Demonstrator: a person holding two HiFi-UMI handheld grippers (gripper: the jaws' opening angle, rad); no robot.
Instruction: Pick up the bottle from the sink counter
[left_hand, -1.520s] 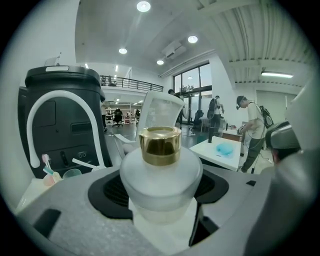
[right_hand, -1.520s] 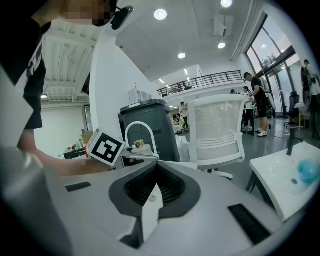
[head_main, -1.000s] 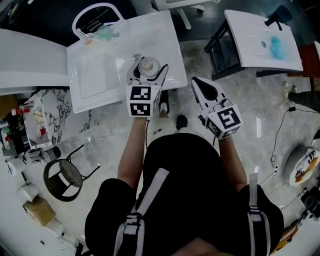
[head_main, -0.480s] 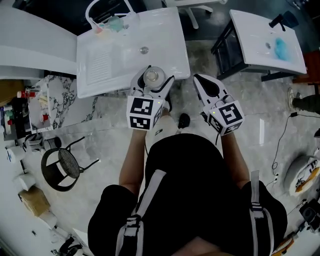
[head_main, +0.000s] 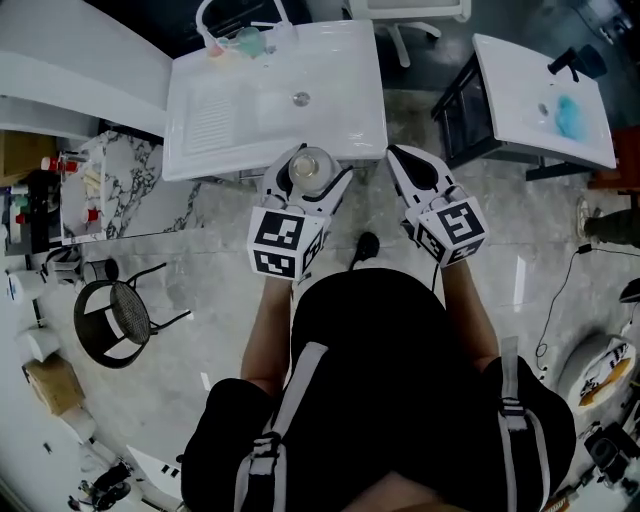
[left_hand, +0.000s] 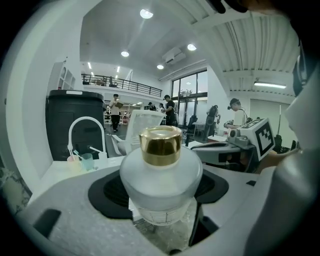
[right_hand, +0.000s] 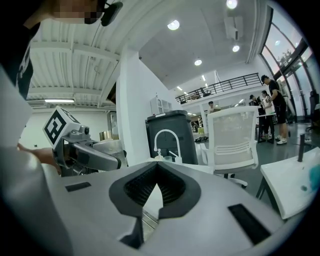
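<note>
A frosted glass bottle with a gold cap sits upright between the jaws of my left gripper, which is shut on it. In the head view the bottle is held off the front edge of the white sink counter, over the floor. My right gripper is beside it on the right, shut with nothing in it; in the right gripper view its pads meet at the tips.
The counter has a ribbed drainboard, a drain, a white tap and cups at the back. A second white sink stands to the right, a black stool at left. Several people stand far off.
My left gripper, with the bottle in it, has drawn back from over the sink counter to past its front edge. The right gripper has stayed alongside, still shut.
</note>
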